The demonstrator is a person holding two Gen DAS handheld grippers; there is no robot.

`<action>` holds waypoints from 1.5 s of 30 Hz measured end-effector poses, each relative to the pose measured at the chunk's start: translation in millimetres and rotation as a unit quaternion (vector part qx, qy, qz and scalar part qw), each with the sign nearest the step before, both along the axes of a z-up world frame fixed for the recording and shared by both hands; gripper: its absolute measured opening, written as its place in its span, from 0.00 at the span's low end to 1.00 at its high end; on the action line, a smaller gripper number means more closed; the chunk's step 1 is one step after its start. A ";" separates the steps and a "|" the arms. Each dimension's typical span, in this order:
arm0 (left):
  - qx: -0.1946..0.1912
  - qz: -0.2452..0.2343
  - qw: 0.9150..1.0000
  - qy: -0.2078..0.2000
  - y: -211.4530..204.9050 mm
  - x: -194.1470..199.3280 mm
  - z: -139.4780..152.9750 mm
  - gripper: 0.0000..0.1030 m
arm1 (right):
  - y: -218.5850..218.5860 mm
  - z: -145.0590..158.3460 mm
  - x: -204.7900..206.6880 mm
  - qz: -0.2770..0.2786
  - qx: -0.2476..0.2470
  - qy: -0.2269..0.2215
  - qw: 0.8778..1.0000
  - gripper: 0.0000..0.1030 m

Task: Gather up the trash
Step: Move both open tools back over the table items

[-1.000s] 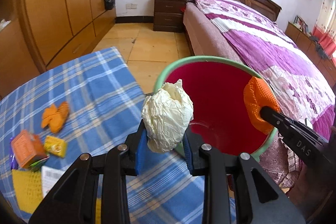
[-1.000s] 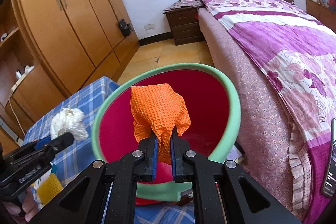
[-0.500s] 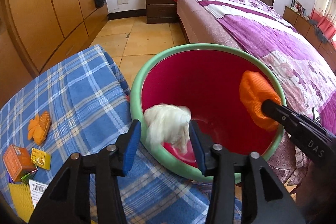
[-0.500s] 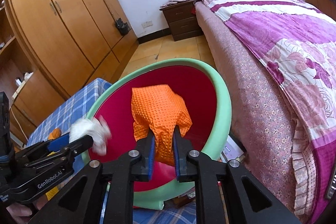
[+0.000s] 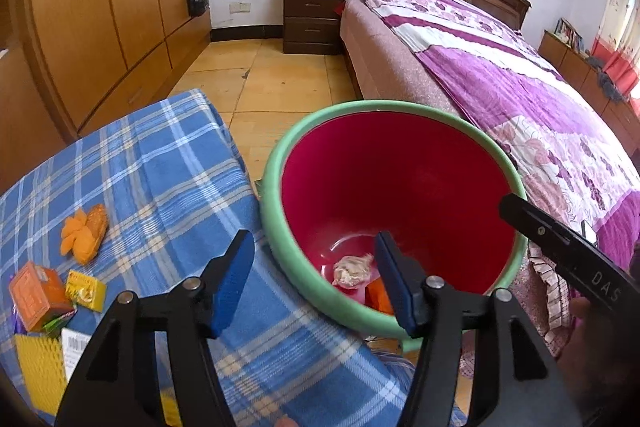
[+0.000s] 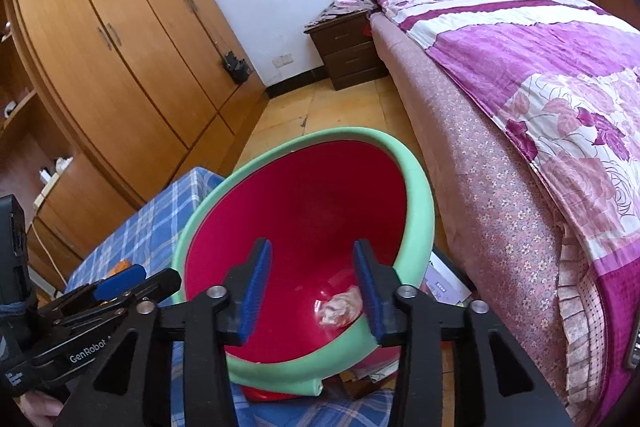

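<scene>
1. The red bin (image 5: 400, 187) with a green rim stands beside the table with the blue checked cloth (image 5: 160, 187), between it and the bed (image 5: 520, 87).
2. The left gripper (image 5: 316, 279) hangs over the bin's near rim; its jaws have just been opening and now stand wide, with nothing between the blue pads.
3. The right gripper (image 6: 312, 291) points into the bin from the bed side; its jaws have also just been opening, and nothing is between them.
4. The crumpled white paper ball (image 5: 352, 269) lies on the bin's floor, and the orange mesh piece (image 5: 380, 297) lies just beside it, partly hidden by the near rim.
5. On the cloth, well apart from the bin, lie orange peel (image 5: 84, 233), an orange carton (image 5: 36, 295), a small yellow packet (image 5: 86, 289) and a yellow foam net (image 5: 40, 367).
</scene>
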State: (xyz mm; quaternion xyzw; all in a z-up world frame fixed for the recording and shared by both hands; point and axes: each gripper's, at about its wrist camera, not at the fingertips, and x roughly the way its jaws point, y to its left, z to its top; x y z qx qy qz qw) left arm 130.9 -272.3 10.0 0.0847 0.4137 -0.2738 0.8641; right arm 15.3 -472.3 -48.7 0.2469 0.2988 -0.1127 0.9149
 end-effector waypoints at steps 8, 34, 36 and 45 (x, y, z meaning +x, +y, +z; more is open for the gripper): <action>-0.003 0.037 0.999 -0.002 35.7 -9.4 10.5 0.61 | 17.8 9.7 -3.6 0.013 0.001 -0.006 1.000 0.54; -0.012 0.177 0.984 -0.012 170.7 -23.9 17.1 0.68 | 105.3 16.9 -0.3 0.087 -0.013 0.004 0.996 0.68; -0.012 0.188 0.982 -0.011 182.4 -25.0 15.2 0.68 | 112.6 16.5 -0.3 0.093 -0.014 0.005 0.996 0.68; -0.005 0.239 0.971 -0.001 234.9 -23.9 -3.9 0.74 | 141.2 11.3 3.7 0.120 -0.022 0.017 0.992 0.69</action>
